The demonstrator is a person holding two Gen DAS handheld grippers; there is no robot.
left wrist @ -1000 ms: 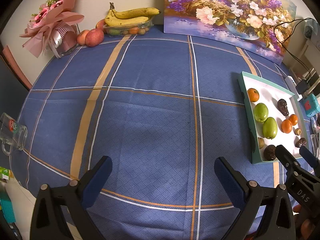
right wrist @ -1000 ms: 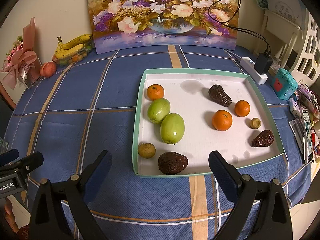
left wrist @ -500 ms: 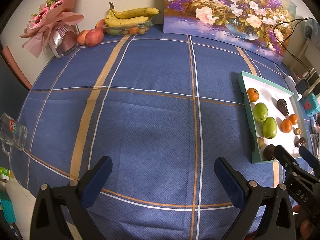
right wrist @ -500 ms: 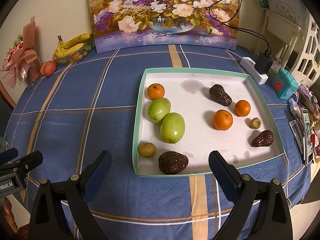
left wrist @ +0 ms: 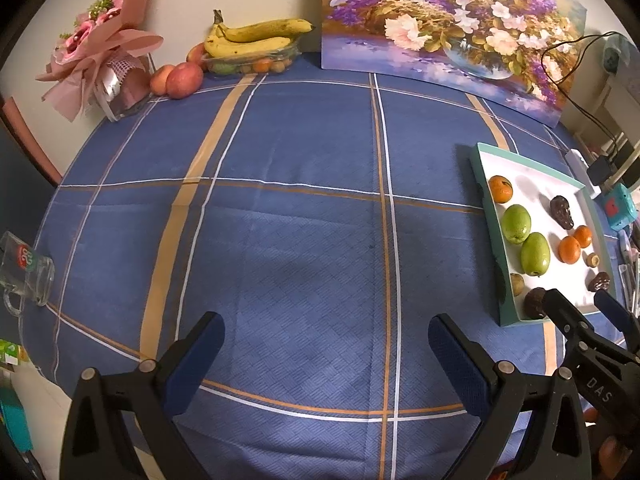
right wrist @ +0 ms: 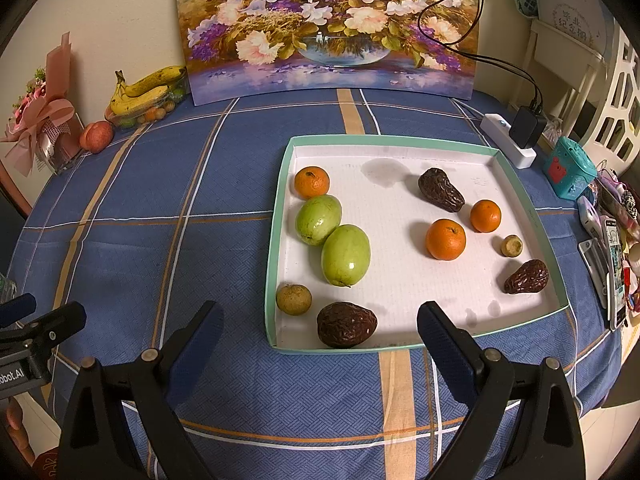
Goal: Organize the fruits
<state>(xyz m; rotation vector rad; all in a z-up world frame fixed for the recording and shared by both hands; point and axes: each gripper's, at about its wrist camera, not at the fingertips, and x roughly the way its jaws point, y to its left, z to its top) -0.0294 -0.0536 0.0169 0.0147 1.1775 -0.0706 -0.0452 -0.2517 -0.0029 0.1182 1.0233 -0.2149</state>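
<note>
A white tray with a green rim (right wrist: 276,240) lies on the blue tablecloth. It holds two green fruits (right wrist: 346,255), three oranges (right wrist: 445,239), three dark wrinkled fruits (right wrist: 346,324) and two small brown fruits (right wrist: 293,299). My right gripper (right wrist: 318,330) is open and empty, hovering at the tray's near edge. My left gripper (left wrist: 326,340) is open and empty over bare cloth, left of the tray (left wrist: 500,248). The right gripper also shows in the left wrist view (left wrist: 580,308).
Bananas on a clear box of fruit (left wrist: 252,40), apples (left wrist: 184,80) and a pink bouquet (left wrist: 100,60) stand at the back left. A flower painting (right wrist: 328,28) leans on the wall. A glass mug (left wrist: 24,272) lies at the left edge. A power strip (right wrist: 508,144), teal toy and clutter sit right.
</note>
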